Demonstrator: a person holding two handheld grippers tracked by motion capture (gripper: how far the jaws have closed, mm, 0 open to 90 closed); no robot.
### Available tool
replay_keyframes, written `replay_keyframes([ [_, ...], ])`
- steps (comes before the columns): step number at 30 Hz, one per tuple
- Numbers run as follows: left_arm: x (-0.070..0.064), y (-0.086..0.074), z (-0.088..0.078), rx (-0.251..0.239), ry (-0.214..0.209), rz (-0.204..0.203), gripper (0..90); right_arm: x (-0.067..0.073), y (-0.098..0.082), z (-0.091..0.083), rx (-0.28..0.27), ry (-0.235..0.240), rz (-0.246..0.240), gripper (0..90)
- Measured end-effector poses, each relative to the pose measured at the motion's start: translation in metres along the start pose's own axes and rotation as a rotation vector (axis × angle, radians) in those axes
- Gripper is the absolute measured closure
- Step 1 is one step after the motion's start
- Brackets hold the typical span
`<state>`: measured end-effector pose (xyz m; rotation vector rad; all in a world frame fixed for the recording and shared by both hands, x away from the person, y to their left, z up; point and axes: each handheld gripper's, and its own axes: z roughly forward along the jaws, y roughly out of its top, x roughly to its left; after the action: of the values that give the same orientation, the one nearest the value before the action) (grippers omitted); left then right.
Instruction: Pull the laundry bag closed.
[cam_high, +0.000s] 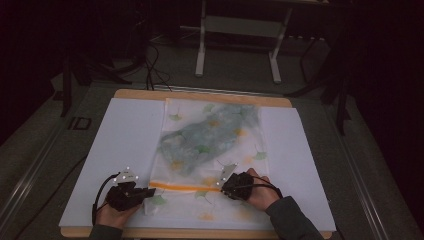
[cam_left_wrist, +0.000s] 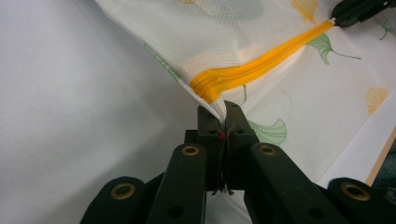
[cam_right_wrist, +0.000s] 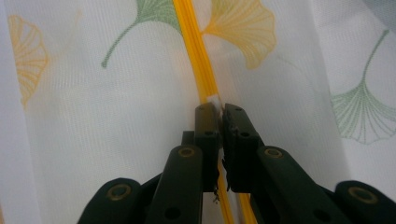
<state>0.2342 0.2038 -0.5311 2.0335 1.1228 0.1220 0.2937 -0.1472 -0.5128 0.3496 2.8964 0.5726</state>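
A white mesh laundry bag (cam_high: 212, 150) printed with green and yellow ginkgo leaves lay flat in the middle of the worktop (cam_high: 125, 130), on a pale sheet that covered most of the wooden top. Through the mesh, something grey-green could be seen inside the far part of the bag, but what it was I cannot tell. An orange zipper (cam_high: 185, 187) ran across the near end of the bag, from one hand to the other. The left claw (cam_high: 148, 192) was at the left end of this zipper; in the left gripper view its two black jaws stood together and clamped on the corner of the bag (cam_left_wrist: 219, 70), just where the orange zipper (cam_left_wrist: 252, 74) ended, and the fabric rose a little from the sheet there. The right claw (cam_high: 223, 186) was at the other end of the zipper, near the right edge of the bag. In the right gripper view its jaws were almost together and pinched a small white piece (cam_right_wrist: 215, 100) on the zipper (cam_right_wrist: 196, 56), probably the puller, with the orange band going straight away from the tips. The right claw (cam_left_wrist: 359, 10) also appeared in the far corner of the left gripper view, at the zipper's end. Both hands rested low near the front edge of the worktop.
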Motion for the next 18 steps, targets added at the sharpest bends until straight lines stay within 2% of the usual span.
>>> replay_keyframes([
  [16,0.0,0.0,0.0,0.001,-0.003,0.001,88.0,-0.003,-0.012,-0.005,0.013,0.001,0.02,85.8],
  [18,0.0,0.0,0.0,0.002,-0.004,0.002,88.0,-0.003,-0.013,-0.007,0.017,-0.001,0.017,89.3],
])
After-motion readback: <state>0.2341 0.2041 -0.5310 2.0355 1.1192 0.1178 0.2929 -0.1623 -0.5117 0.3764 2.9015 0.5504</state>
